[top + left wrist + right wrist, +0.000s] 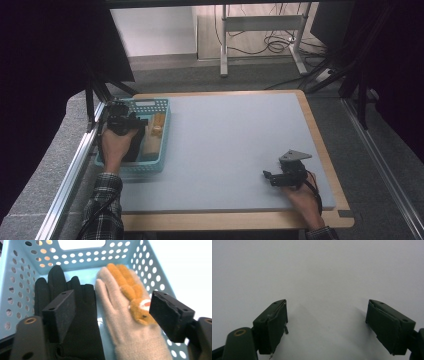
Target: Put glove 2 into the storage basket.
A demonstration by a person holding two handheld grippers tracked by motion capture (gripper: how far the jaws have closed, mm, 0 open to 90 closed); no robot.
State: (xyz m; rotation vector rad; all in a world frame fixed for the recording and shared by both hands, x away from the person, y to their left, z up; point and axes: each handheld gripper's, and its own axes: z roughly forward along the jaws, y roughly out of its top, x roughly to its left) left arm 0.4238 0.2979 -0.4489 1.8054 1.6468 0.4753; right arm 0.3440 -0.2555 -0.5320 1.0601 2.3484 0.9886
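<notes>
A pale grey bench [235,145] with a wooden edge carries everything. Behind it, on the carpeted floor [200,75], stands a white desk frame [262,22] with tangled cables [272,45].

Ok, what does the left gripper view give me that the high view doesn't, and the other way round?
Left gripper view alone: the black glove's separate fingers, the orange plush animal lying on the beige fleece glove, and the left tool open over them, gripping nothing.
High view alone: the right tool on the grey table top, well away from the basket, and both hands.
Shared: the light blue perforated plastic basket with both gloves side by side inside.
</notes>
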